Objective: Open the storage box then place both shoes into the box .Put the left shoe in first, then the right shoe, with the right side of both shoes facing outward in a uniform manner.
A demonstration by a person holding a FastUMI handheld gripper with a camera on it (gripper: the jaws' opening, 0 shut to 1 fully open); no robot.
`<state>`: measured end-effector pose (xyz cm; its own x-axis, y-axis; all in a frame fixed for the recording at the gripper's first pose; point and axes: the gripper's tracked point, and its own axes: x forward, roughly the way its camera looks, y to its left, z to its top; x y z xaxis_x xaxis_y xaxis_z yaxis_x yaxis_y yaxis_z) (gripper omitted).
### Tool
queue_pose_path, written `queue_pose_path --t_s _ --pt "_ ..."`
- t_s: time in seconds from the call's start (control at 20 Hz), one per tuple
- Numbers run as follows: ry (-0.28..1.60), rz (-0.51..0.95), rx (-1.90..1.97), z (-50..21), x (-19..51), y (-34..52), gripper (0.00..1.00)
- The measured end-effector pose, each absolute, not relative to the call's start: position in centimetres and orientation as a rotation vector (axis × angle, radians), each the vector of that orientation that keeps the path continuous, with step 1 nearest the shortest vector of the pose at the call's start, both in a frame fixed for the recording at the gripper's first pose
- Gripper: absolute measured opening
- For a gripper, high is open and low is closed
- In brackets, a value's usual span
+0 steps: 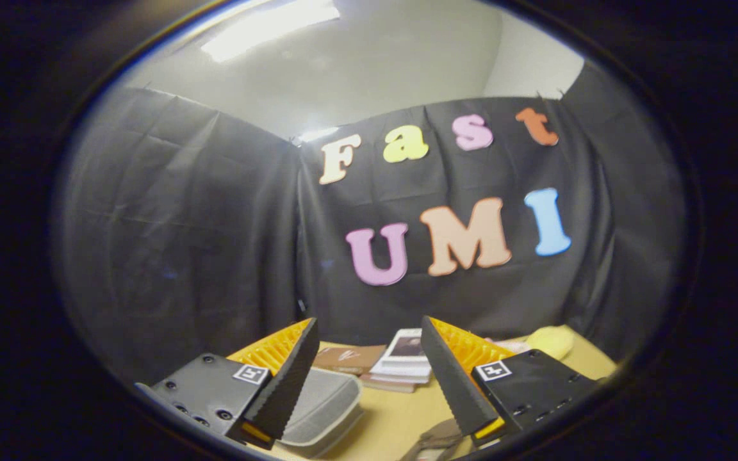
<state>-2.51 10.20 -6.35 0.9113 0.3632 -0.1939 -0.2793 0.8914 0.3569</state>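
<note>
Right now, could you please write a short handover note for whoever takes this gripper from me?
Gripper: open, fingers apart, holding nothing, raised above the table and aimed mostly at the booth wall.
Storage box: grey, lies on the table just beyond the left finger; I cannot tell whether its lid is open.
Shoes: a brownish shape near the right finger's base may be one; too little shows to be sure.
Also ahead: a stack of books and a yellow object.
Done: nothing evident. Left: open the box, then left shoe, then right shoe.
</note>
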Motion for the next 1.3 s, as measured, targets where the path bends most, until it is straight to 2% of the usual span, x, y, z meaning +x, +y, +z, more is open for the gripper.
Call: queue_pose_path --t_s 0.2,0.5,0.7,1.1,1.2,1.3 --pt "0.489 0.436 0.602 -11.6 -4.3 13.3 1.0" --pt "0.751 0.413 0.973 -18.3 -5.9 14.8 1.0" --pt "0.93 0.457 1.233 -21.8 -8.5 17.3 1.0" --pt "1.106 0.436 1.474 -26.8 -10.0 19.3 1.0" --pt "1.143 0.453 1.53 -27.1 -10.4 20.1 0.97" --pt "1.157 0.459 1.545 -27.3 -10.5 20.7 0.73"
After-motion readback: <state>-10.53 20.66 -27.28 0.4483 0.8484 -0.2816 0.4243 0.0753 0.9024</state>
